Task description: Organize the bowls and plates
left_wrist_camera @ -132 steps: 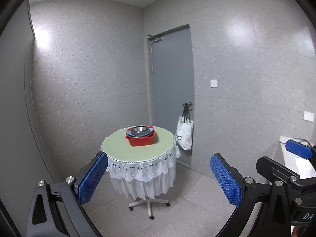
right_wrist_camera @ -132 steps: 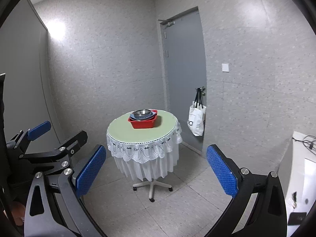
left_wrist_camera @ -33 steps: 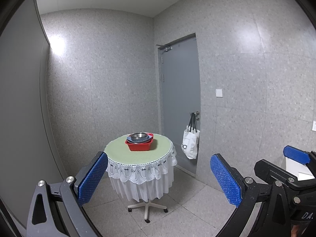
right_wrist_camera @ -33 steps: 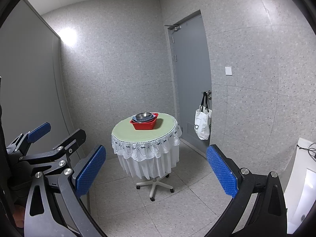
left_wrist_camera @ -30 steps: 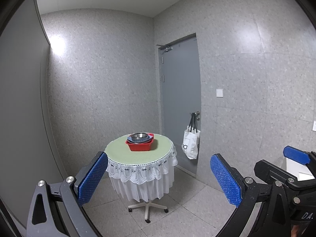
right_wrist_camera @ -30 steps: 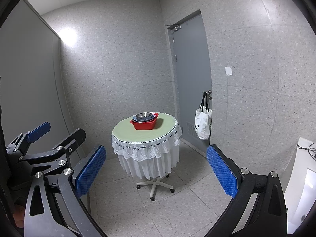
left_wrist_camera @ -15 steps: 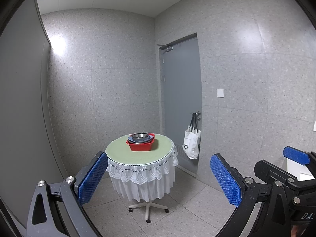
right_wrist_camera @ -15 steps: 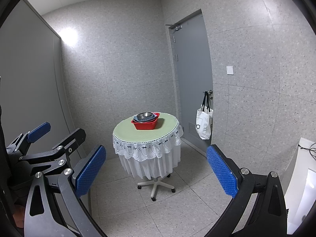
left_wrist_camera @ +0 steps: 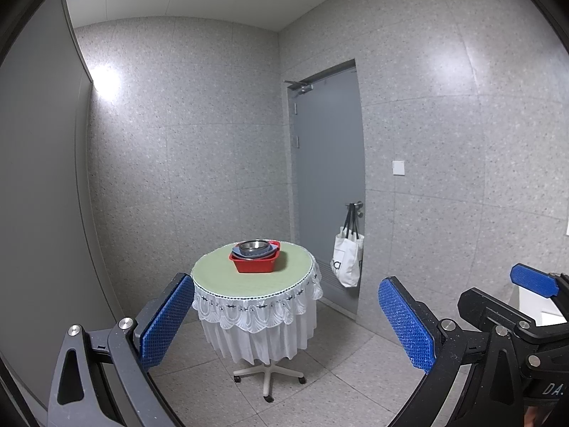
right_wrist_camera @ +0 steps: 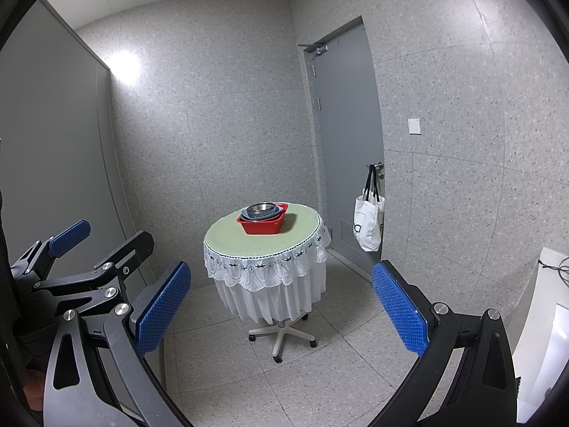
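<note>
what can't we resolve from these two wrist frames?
- Dishes in the red basin: both views, too small and nested to count; only a metal bowl and blue rims show.
- White tote bag: contents hidden by its own fabric.
- White counter, right wrist view: cut off by the fisheye edge.

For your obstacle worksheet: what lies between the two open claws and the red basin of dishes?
Only bare floor and the round table's near edge separate them from the red basin; both wrist views show it.
</note>
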